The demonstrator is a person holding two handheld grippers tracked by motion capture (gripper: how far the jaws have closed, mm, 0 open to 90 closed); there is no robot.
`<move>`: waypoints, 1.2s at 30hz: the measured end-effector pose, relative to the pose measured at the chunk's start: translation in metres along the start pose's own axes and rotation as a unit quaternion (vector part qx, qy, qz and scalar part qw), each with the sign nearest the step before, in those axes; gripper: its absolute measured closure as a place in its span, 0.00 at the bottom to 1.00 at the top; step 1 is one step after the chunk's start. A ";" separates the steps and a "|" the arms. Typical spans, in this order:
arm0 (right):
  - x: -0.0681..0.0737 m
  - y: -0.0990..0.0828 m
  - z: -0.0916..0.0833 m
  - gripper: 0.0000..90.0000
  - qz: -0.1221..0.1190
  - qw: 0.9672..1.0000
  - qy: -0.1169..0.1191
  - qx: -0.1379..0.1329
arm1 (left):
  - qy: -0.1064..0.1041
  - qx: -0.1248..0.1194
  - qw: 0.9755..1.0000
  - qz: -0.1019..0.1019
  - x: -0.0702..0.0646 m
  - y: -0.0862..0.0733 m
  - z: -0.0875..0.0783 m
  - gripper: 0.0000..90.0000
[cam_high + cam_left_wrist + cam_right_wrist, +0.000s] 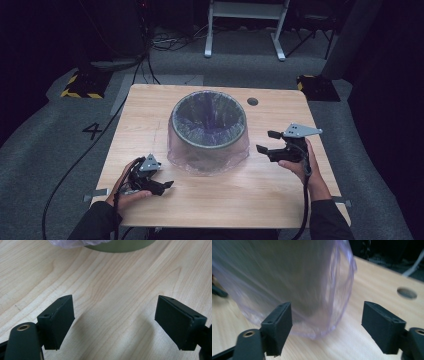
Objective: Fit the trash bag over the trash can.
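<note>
1. So, bin (208, 125) with a clear plastic liner (235, 150) draped over the rim, sitting mid-table (150, 110), slightly toward the far side.
2. Left gripper (167, 185) down at the near left, jaws spread, nothing between them.
3. Right gripper (266, 141) just right of the bin, jaws spread wide, not touching the liner.

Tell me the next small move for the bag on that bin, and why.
Probably draw both hands clear: the bag already drapes over the bin rim and down its sides, and the left gripper and right gripper stand open, holding nothing.
</note>
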State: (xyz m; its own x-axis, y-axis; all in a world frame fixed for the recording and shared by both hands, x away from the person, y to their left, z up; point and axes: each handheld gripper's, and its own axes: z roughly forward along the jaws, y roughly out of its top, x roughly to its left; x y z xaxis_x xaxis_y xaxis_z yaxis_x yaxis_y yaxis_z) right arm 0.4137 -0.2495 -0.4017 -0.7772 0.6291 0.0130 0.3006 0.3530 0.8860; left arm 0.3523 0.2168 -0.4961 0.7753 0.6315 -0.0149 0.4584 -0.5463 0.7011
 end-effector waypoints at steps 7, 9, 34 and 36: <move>0.008 0.044 -0.010 0.24 -0.018 0.999 0.007 -0.025 | 0.000 0.007 1.000 -0.005 -0.002 -0.002 0.002 0.17; 0.011 0.056 -0.010 0.24 -0.026 0.999 0.008 -0.034 | 0.002 0.010 1.000 -0.006 -0.002 -0.003 0.003 0.18; 0.047 0.144 0.060 0.23 -0.092 0.995 0.013 0.034 | 0.001 -0.006 1.000 0.002 -0.001 -0.006 0.005 0.16; 0.047 0.146 0.068 0.23 -0.091 0.995 0.014 0.044 | 0.001 -0.006 1.000 0.003 -0.001 -0.006 0.005 0.15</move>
State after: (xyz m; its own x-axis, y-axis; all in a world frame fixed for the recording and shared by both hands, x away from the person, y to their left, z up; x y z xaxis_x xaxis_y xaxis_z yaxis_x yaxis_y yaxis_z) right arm 0.4583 -0.1210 -0.3029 -0.8381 0.5299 -0.1297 0.2000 0.5196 0.8307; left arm 0.3512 0.2166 -0.5042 0.7771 0.6293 -0.0092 0.4489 -0.5439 0.7090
